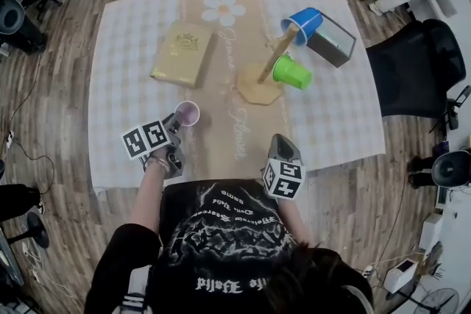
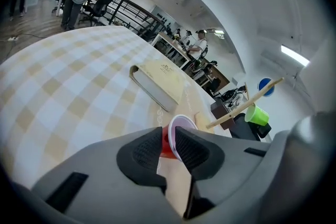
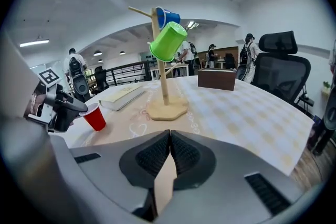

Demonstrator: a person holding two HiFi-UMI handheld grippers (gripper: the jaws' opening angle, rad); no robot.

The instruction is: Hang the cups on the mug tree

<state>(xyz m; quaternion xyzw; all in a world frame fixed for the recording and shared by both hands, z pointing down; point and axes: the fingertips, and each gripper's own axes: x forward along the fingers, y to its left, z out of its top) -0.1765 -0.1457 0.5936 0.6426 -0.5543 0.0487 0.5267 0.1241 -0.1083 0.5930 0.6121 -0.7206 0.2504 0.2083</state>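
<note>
A wooden mug tree stands at the table's middle right, with a blue cup and a green cup hanging on its pegs. My left gripper is at the near left, shut on the rim of a red cup. In the left gripper view one pad sits inside the red cup and one outside. My right gripper hovers at the table's front edge, shut and empty. From the right gripper view the mug tree, the green cup and the red cup all lie ahead.
A tan book lies left of the mug tree, and a dark box stands behind it at the right. The checked tablecloth covers the table. Black office chairs stand off the right edge.
</note>
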